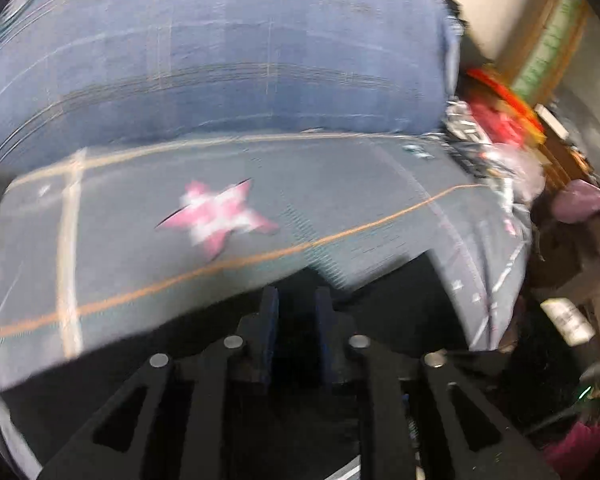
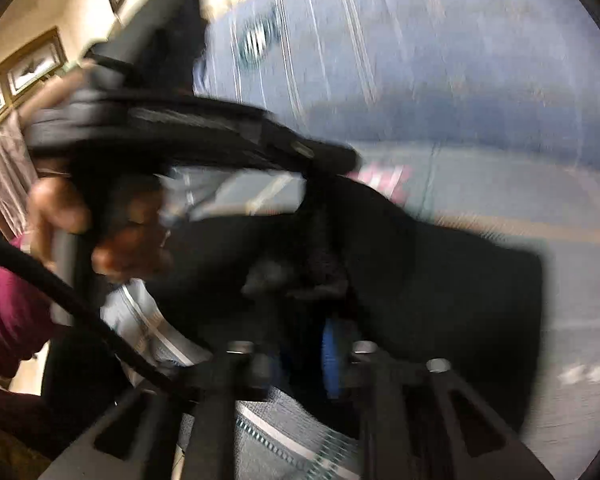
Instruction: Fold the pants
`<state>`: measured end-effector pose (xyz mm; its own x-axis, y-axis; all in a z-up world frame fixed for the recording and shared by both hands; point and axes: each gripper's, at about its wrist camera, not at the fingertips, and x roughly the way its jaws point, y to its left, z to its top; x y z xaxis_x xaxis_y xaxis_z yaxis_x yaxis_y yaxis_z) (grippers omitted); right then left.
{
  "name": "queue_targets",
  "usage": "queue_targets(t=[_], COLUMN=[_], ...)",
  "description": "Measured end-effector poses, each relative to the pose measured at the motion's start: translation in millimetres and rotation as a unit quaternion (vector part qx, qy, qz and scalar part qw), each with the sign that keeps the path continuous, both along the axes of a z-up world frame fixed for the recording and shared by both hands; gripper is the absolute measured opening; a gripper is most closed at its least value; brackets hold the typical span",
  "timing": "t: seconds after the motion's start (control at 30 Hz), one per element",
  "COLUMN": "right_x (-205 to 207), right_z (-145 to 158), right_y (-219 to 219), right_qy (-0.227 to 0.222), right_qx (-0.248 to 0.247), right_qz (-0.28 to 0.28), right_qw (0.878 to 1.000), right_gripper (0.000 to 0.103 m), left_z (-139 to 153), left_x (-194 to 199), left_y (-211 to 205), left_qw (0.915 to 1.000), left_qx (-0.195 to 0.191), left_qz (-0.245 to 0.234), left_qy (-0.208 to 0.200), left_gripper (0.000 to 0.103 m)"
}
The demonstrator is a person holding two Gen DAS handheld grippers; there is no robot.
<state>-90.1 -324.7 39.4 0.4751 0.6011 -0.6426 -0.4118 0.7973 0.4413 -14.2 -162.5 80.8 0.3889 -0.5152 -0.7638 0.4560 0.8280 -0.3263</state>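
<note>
The black pants (image 1: 400,300) lie on a grey bedspread (image 1: 340,184) with a pink star (image 1: 220,216). In the left wrist view my left gripper (image 1: 296,304) stands over the pants' far edge, fingers apart, a dark peak of cloth just ahead of the tips. From the right wrist view the pants (image 2: 440,280) are a broad black mass, motion-blurred. A bare hand (image 2: 60,208) holds the left gripper (image 2: 340,158) above them, and a black strand of cloth runs from its tips to the pants. My right gripper (image 2: 296,356) is low in that view, its blue pad (image 2: 332,352) bare, jaws apart.
A blue plaid cover (image 1: 220,60) fills the far side of the bed. Clutter crowds the bed's right edge: a red item (image 1: 496,116) and a purple cloth (image 1: 584,200). A magenta sleeve (image 2: 8,312) and a black cable (image 2: 80,304) are at the left, framed pictures (image 2: 36,64) on the wall.
</note>
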Motion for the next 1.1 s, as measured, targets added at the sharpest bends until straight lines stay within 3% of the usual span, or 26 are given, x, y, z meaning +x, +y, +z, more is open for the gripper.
queue_targets(t=[0.07,0.17,0.2,0.3,0.43,0.57,0.67,0.8,0.9,1.1], right_x=[-8.5,-25.6,-34.4,-39.0,-25.0,-17.1,-13.2,-11.1,-11.8,-21.2], right_z=[12.3,41.0,46.3,56.9,51.2,35.0,24.5,4.7,13.3,42.0], right_y=[-7.8,-34.6,-40.7,-70.0,-84.5,-67.8,-56.2,-51.2,-58.8,-54.3], right_qy=[-0.013,-0.047,-0.059,-0.068,-0.049,-0.054,-0.058,-0.028,-0.024,-0.056], right_qx=[0.028,0.038,0.037,0.015,-0.064,-0.143,-0.177,-0.188,-0.179,-0.150], right_qz=[0.007,-0.008,-0.016,-0.071,-0.153,-0.150,-0.149,-0.133,-0.145,-0.145], right_qw=[1.000,0.998,0.997,0.995,0.985,0.977,0.971,0.973,0.973,0.976], right_gripper=[0.054,0.076,0.079,0.079,0.079,0.078,0.078,0.078,0.078,0.078], left_z=[-3.7,-2.3,-2.4,-6.7,-7.5,-18.9,-32.3,-41.4,-39.7,-33.8], left_x=[-7.0,-19.6,-24.0,-31.4,-43.8,-46.4,-45.2,-46.0,-49.4,-58.2], left_y=[16.2,26.9,25.6,10.6,-18.4,-38.7,-36.2,-17.8,-8.9,6.8], left_qw=[0.9996,0.9985,0.9983,0.9982,0.9992,0.9982,0.9928,0.9938,0.9937,0.9930], left_qx=[-0.020,-0.048,-0.050,-0.049,-0.031,0.035,0.091,0.071,0.063,0.040], left_qz=[0.013,0.022,0.024,0.029,0.024,0.048,0.077,0.084,0.090,0.107], left_qy=[0.015,0.016,0.017,0.018,-0.003,-0.010,-0.008,0.017,0.021,0.030], left_gripper=[0.064,0.069,0.074,0.075,0.075,0.075,0.075,0.075,0.075,0.075])
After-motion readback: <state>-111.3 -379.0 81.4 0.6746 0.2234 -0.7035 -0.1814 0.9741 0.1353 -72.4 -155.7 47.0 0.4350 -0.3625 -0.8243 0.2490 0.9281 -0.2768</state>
